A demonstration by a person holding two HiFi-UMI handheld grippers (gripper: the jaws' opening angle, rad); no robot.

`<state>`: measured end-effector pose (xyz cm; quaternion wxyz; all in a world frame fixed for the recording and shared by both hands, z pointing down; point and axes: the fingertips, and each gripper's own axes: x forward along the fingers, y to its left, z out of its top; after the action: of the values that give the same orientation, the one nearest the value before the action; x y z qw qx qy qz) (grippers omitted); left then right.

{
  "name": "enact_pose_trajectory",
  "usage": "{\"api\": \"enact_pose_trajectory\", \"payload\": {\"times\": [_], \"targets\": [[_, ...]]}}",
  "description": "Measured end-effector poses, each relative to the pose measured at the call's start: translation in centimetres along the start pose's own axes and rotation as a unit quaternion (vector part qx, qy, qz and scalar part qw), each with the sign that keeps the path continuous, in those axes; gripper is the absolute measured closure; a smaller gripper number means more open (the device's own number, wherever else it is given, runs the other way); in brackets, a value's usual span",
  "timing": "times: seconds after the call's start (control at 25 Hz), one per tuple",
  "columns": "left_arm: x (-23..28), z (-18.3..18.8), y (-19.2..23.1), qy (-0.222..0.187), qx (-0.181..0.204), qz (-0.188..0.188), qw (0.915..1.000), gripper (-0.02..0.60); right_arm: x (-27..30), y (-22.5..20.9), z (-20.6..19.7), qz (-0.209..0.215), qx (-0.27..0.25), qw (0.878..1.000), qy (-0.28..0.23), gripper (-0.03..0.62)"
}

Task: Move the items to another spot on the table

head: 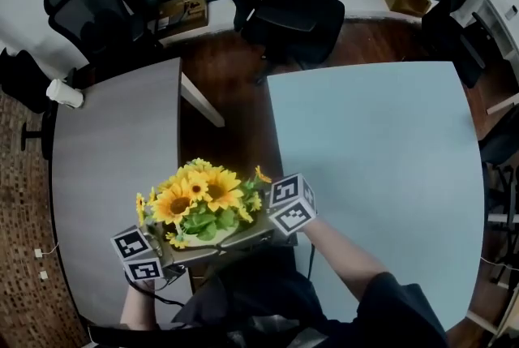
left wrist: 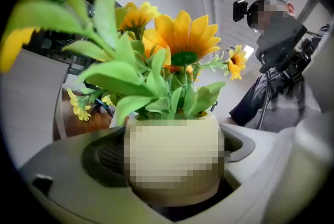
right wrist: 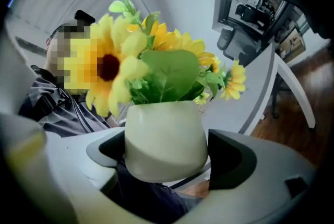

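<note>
A sunflower pot (head: 220, 238) hangs above the gap between the grey desk (head: 105, 152) and the pale blue desk (head: 373, 160). The left gripper (left wrist: 169, 157) and right gripper (right wrist: 164, 147) each pinch its cream wall. It is probably light and smooth (blooms (head: 203, 191) look artificial), so hold the wall, not the stems. No writing is legible.

The pot (right wrist: 164, 139) is smooth, matt and cream (ceramic or plastic, I cannot tell). The flowers (head: 199, 196) look like cloth, and their leaves (left wrist: 125, 74) look slightly waxy. The left gripper (left wrist: 172, 163) is pale matt plastic, with dark, finely textured pads (left wrist: 102, 157). The grey table (head: 105, 168) and the blue table (head: 381, 152) are smooth and matt. The floor (head: 243, 119) is glossy reddish wood.
</note>
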<state>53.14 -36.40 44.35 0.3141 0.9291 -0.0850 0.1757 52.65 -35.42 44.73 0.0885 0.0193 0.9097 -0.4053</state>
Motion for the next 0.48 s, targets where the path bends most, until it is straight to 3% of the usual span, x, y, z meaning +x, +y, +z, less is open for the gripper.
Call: {"api": "enact_pose_trajectory", "payload": {"times": [0.48], "targets": [[-0.6, 2.9, 2.8, -0.015, 0.004, 0.02, 0.9997, 0.061, 0.9, -2.1, 3.7, 0.013, -0.014, 0.999, 0.042, 0.114]]}}
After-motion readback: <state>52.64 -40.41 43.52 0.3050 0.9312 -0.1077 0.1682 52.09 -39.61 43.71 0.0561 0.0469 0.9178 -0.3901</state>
